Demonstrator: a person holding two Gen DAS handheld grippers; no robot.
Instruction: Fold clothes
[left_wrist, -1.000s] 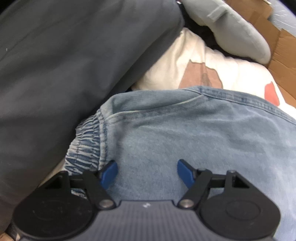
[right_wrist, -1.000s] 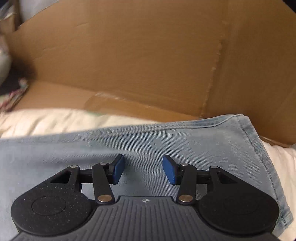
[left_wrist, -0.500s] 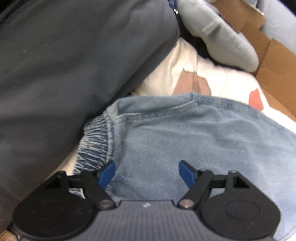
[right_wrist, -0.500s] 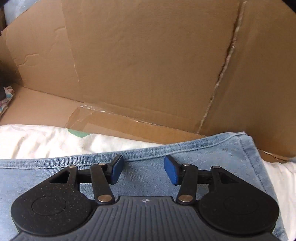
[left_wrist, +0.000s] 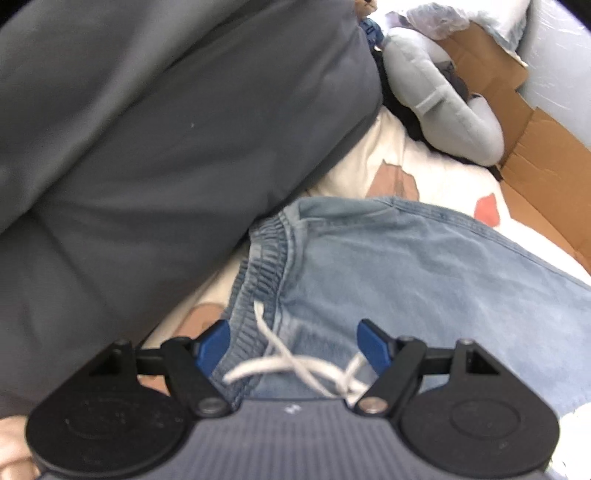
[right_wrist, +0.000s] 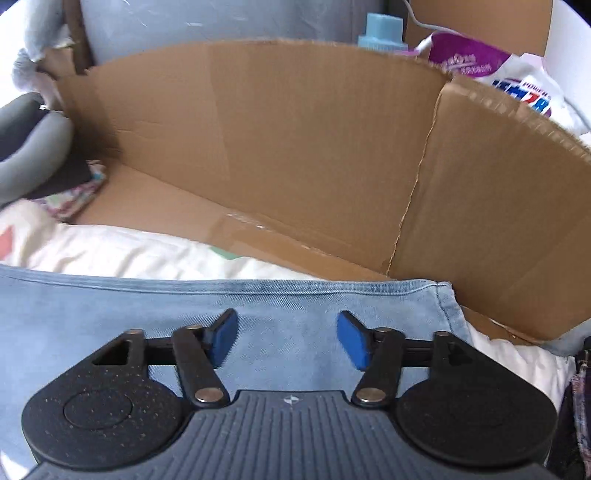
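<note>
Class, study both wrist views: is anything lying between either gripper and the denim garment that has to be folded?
Nothing visible blocks either. The left gripper is open over the denim garment, above its white drawstring. The right gripper, jaws opening and empty, faces bare denim.

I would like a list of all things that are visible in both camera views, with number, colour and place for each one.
denim shorts: one, light blue, flat on the printed sheet, below both grippers
drawstring: one, white, at the shorts' waistband
printed sheet: one, cream with reddish patches, under the shorts
dark cushion: one, dark grey, left of the shorts
neck pillow: one, pale grey, beyond the sheet
cardboard box: one, brown, open, behind the shorts
bottle cap: one, light blue, behind the box
plastic bag: one, white and purple, behind the box
left hand-held gripper: one, black with blue pads, open, nothing gripped
right hand-held gripper: one, black with blue pads, jaws opening, nothing between them
</note>
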